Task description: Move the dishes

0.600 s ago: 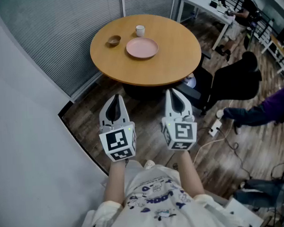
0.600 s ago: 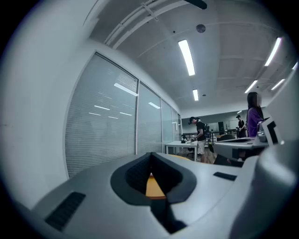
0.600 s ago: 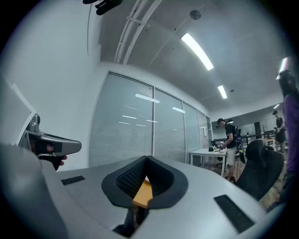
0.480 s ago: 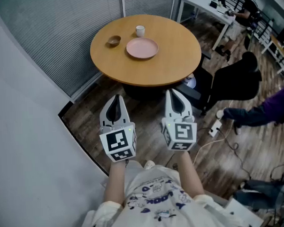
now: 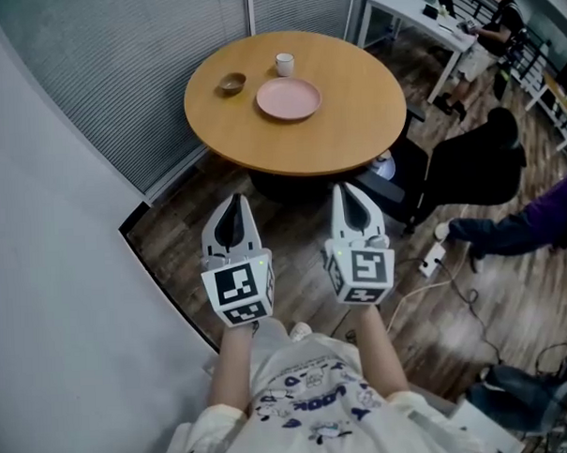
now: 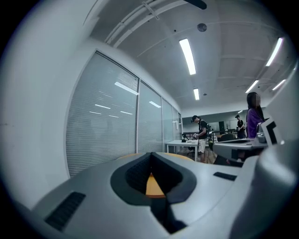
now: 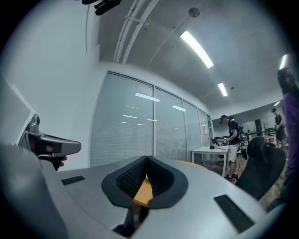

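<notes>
A round wooden table (image 5: 354,124) stands ahead of me in the head view. On its far side lie a pink plate (image 5: 288,98), a small brown bowl (image 5: 230,82) and a white cup (image 5: 284,63). My left gripper (image 5: 234,200) and right gripper (image 5: 346,188) are held side by side over the floor, short of the table's near edge. Both are shut with nothing in them. In the left gripper view the gripper (image 6: 150,155) shows its jaws met at the tips, and the right gripper (image 7: 146,159) shows the same in its own view.
A grey wall and blinds run along the left. A black office chair (image 5: 468,166) stands right of the table, with a person's purple sleeve (image 5: 537,221) reaching in. Cables and a power strip (image 5: 429,253) lie on the wood floor. White desks (image 5: 415,9) stand behind.
The view has shifted slightly; the table and grippers sit a little lower and further right in the frame. The grippers keep the same pose, both shut.
</notes>
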Demonstrator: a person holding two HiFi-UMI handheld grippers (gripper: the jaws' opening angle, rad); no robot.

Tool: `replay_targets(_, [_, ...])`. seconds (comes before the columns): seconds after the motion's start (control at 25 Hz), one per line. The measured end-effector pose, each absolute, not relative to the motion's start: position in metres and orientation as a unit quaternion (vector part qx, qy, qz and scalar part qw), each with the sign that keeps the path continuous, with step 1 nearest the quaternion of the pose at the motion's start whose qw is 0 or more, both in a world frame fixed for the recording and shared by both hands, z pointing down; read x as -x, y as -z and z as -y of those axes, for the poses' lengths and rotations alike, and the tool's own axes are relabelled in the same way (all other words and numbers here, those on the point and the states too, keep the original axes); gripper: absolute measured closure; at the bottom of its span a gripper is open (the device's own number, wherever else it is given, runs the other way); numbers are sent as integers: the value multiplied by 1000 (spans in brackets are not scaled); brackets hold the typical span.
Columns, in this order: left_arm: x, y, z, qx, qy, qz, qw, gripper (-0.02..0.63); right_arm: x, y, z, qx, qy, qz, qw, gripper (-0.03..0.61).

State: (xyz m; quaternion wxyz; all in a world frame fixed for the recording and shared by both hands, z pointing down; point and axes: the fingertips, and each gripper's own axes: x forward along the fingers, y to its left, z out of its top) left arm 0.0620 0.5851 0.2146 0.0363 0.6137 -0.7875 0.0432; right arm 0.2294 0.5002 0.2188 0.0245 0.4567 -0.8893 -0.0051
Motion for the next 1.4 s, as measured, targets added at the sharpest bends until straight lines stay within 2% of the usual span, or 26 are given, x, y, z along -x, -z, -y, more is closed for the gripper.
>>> replay_targets(0.48, [-27, -235, -541, -611, -50, 788, 56, 611, -199, -247, -450, -453, -18, 890, 37, 575])
replay_targets(1.08, [74, -246, -333, -652, -59, 752, 77, 611, -106, -254, -260, -499, -33, 864, 55, 574])
replay_targets(1.4, [110, -260, -254, -668, -66, 735, 91, 611, -88, -269, -185, -532, -51, 842, 72, 574])
